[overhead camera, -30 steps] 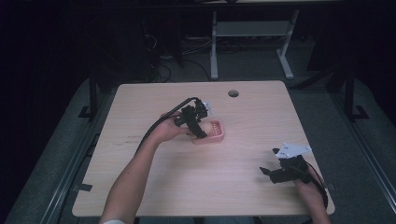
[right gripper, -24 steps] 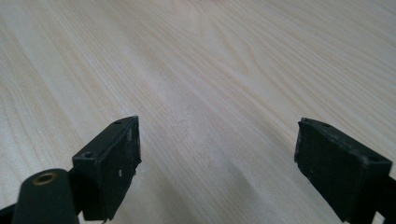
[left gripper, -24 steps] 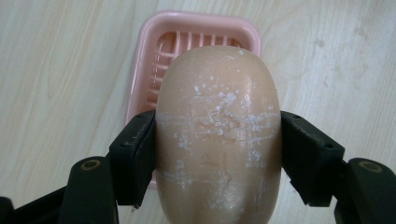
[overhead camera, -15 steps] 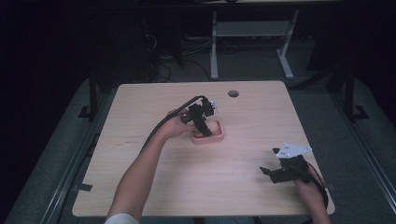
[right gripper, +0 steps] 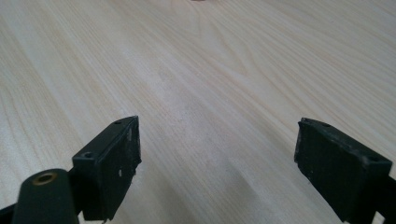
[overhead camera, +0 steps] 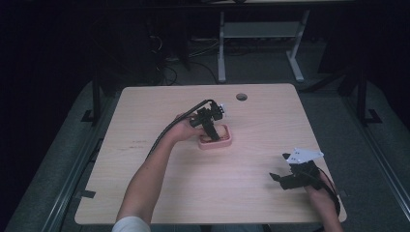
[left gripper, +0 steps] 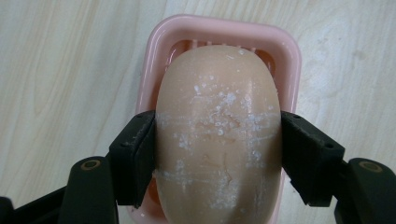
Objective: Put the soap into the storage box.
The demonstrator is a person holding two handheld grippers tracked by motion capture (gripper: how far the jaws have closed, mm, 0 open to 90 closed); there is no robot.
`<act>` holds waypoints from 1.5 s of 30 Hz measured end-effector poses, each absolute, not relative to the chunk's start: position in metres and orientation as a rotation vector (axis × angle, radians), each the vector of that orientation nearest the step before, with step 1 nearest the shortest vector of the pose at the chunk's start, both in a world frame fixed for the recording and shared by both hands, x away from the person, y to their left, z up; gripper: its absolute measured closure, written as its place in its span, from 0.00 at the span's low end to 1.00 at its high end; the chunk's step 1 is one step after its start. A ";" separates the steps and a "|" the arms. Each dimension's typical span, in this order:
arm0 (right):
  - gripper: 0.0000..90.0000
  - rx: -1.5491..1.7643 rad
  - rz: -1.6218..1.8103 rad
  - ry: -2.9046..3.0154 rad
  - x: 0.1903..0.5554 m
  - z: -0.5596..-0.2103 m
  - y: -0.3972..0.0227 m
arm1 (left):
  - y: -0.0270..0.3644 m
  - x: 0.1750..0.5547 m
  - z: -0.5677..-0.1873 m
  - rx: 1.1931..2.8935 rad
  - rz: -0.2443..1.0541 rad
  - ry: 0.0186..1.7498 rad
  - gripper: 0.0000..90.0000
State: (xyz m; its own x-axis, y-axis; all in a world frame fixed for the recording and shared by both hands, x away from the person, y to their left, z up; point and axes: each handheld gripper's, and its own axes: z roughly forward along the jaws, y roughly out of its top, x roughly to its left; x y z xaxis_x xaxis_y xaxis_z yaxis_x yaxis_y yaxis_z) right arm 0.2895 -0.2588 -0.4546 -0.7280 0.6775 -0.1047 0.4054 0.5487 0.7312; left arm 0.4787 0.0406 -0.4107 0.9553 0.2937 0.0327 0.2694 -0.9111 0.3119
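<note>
Two jaws of the left tool (left gripper: 217, 154) press against the long sides of a peach soap bar (left gripper: 218, 135), gripping it across its middle, directly over the pink soap dish (left gripper: 289, 56) near the centre of the desk (overhead camera: 145, 193). Whether the bar already rests in the dish or hangs just above it is hard to tell. Soap like this is probably firm but slick, and the rounded flanks could let it squirt out, so the flat mid-section is the sound place to hold. At the near right, the right tool (right gripper: 217, 163) sits with jaws spread wide, holding nothing.
</note>
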 end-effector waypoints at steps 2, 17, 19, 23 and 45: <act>0.16 0.885 0.997 2.412 0.290 -0.455 -0.259 | 0.040 0.479 -0.412 2.801 0.118 0.407 0.36; 0.15 0.878 0.994 2.412 0.290 -0.455 -0.260 | 0.039 0.481 -0.416 2.799 0.117 0.414 0.36; 0.16 0.880 0.995 2.412 0.290 -0.455 -0.260 | 0.039 0.481 -0.417 2.800 0.121 0.412 0.36; 0.16 0.878 0.994 2.411 0.290 -0.455 -0.260 | 0.039 0.481 -0.418 2.806 0.124 0.413 0.36; 0.15 0.881 0.992 2.413 0.290 -0.455 -0.259 | 0.040 0.480 -0.405 2.746 0.162 0.409 0.31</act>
State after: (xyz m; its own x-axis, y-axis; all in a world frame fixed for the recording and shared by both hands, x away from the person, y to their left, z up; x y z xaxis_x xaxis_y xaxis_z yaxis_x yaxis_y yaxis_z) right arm 0.2898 -0.2587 -0.4547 -0.7287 0.6760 -0.1095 0.4035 0.5530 0.7290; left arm 0.4800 0.0402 -0.4054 0.9516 0.3015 0.0595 0.2604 -0.8940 0.3646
